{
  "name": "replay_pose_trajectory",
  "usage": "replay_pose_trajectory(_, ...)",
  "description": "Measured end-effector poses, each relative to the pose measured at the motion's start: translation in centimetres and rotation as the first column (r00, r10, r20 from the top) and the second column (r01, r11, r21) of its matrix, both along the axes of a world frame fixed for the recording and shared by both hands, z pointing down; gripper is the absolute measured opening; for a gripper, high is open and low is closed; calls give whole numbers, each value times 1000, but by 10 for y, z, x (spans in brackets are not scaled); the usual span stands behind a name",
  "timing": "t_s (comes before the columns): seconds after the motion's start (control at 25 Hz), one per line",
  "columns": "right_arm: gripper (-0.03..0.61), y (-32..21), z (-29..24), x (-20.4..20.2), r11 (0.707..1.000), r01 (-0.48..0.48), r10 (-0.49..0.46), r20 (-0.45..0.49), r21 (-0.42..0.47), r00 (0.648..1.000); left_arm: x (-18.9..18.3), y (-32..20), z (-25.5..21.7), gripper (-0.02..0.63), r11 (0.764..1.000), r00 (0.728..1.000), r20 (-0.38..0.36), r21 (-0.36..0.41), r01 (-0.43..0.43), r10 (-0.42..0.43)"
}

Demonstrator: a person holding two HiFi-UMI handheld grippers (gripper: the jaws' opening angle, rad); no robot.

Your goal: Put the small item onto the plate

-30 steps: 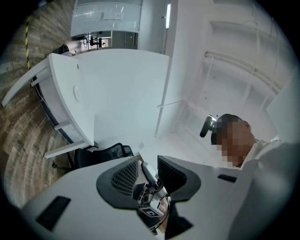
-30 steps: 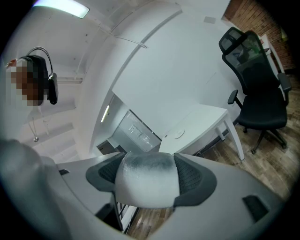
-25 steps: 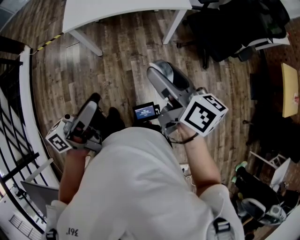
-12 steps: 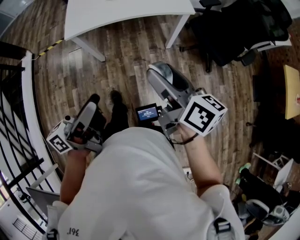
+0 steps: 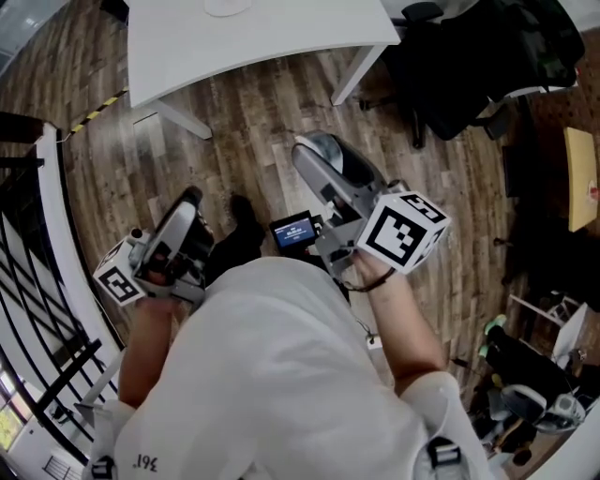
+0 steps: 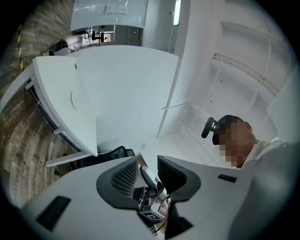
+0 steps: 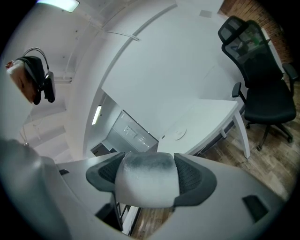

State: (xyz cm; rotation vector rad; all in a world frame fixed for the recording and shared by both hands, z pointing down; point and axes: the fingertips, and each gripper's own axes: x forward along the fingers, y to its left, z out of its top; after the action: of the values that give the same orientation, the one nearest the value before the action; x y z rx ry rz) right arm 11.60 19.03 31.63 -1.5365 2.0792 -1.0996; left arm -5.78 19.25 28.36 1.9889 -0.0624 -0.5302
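The small item [image 7: 146, 185], a pale grey and white lump, fills the gap between the jaws of my right gripper [image 7: 147, 182], which is shut on it. From the head view, that gripper [image 5: 319, 152] is held at chest height above the wooden floor, the item [image 5: 330, 150] at its tip. A white plate [image 7: 178, 134] lies on the white table [image 7: 211, 117] ahead; the head view catches its edge [image 5: 228, 7] at the top. My left gripper [image 5: 190, 201] stands open, with nothing between its jaws [image 6: 148, 173]. Its view also faintly shows the plate [image 6: 74, 99].
A black office chair [image 5: 469, 56] stands right of the table [image 5: 281, 37], and it also appears in the right gripper view [image 7: 262, 84]. White table legs [image 5: 352, 56] slant to the floor. A black railing [image 5: 28, 281] runs along the left. Clutter lies at the lower right [image 5: 525, 394].
The table has slid further into the head view, and the plate's edge now shows at the top. Both grippers keep their pose and grip.
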Motion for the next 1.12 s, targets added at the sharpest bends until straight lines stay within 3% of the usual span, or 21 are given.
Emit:
replay_pose_trajectory(0.28,320,-64,-19,-27,999,-32,32,-34,9,999,-26,-72,-13,112,998,999,-5,21,-53,53)
replay_pose_trajectory(0.64,320,-127,-19,-60,999,-42,41,-51,-2,998,-58,-137,-14,112,998,998,-20,6,-62,62)
replay_pose_trajectory(1.12,321,-180,1,-56,999,15,-17,-39,-38,999,-57,-179,6,112,1000,1000,0,-22,-1,1)
